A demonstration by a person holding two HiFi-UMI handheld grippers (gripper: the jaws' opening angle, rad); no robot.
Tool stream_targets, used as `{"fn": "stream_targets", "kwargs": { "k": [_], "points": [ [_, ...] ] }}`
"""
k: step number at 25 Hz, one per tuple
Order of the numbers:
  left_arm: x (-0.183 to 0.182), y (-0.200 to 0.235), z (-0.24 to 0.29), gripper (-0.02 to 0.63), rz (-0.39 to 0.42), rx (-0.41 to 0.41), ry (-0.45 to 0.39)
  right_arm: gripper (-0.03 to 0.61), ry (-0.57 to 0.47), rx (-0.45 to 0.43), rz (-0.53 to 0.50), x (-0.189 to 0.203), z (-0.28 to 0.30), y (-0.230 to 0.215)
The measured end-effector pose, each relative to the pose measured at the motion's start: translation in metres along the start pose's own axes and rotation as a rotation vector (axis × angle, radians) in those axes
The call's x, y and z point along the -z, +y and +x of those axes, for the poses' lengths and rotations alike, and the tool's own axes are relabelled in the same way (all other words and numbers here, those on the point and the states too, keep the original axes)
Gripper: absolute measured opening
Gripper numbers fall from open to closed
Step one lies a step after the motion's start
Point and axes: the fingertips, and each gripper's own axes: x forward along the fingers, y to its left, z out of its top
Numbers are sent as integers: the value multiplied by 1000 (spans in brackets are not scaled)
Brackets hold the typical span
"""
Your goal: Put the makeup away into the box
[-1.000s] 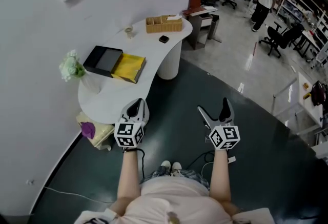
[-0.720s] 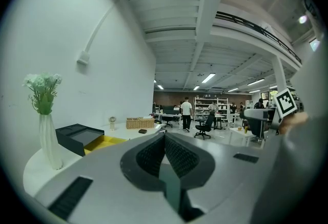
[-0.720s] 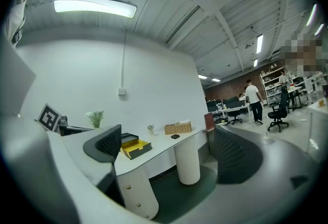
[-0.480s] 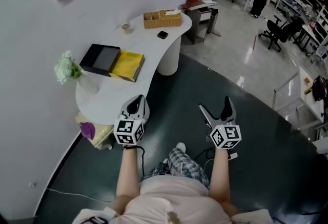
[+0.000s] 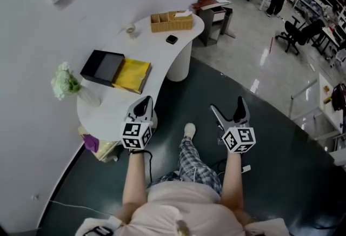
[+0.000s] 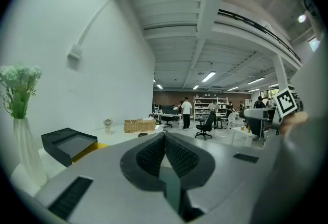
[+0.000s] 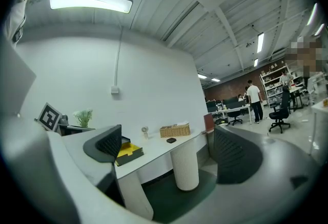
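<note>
The left gripper [image 6: 164,136] had its fingers pressed together with nothing between them. The right gripper [image 7: 166,142] had its fingers spread wide, and only the room showed in the gap. Both were held low in front of the person, the left one over the near end of the white curved bench [image 5: 162,62] and the right one over the dark floor [image 5: 259,137].

On that bench the open black box with a yellow lining [image 5: 132,74] lay near the wall side, its black lid part just beside the yellow part. A small flat black case [image 5: 171,39], probably the makeup, lay well apart from the box toward the far end, near a woven rectangular basket [image 5: 172,21]. Whether anything lay inside the box or the basket was too small to tell.

The case lay outside the box, so the step in hand looked like closing on the bench to reach it. To do that well, the person would need to come round toward the far end, since the case lay beyond easy reach. The spread right gripper seemed the fitter one to take it, coming down flat so the fingers straddle the thin edges. The clear vase of pale flowers [image 5: 67,82] stood at the near end by the wall, and the left gripper should be kept clear of it
</note>
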Motion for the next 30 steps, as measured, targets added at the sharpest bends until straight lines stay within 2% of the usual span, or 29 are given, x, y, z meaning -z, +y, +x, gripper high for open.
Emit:
{"fn": "stream_targets", "kwargs": {
  "k": [8, 12, 18, 23, 30],
  "points": [
    [-10, 42, 95, 26, -23, -48, -11, 549, 14, -40, 3, -1, 109, -44],
    [-18, 79, 163, 26, -33, -109, -9, 549, 26, -104, -16, -3, 199, -70],
    [-47, 139, 260, 26, -54, -214, 0, 548, 70, -215, -17, -20, 350, -105],
    [-60, 185, 301, 26, -69, -315, -4, 548, 97, -331, -17, -22, 448, -99],
    [-62, 221, 324, 26, -96, -398, 10, 548, 138, -457, -13, -11, 523, -67]
  ]
}}
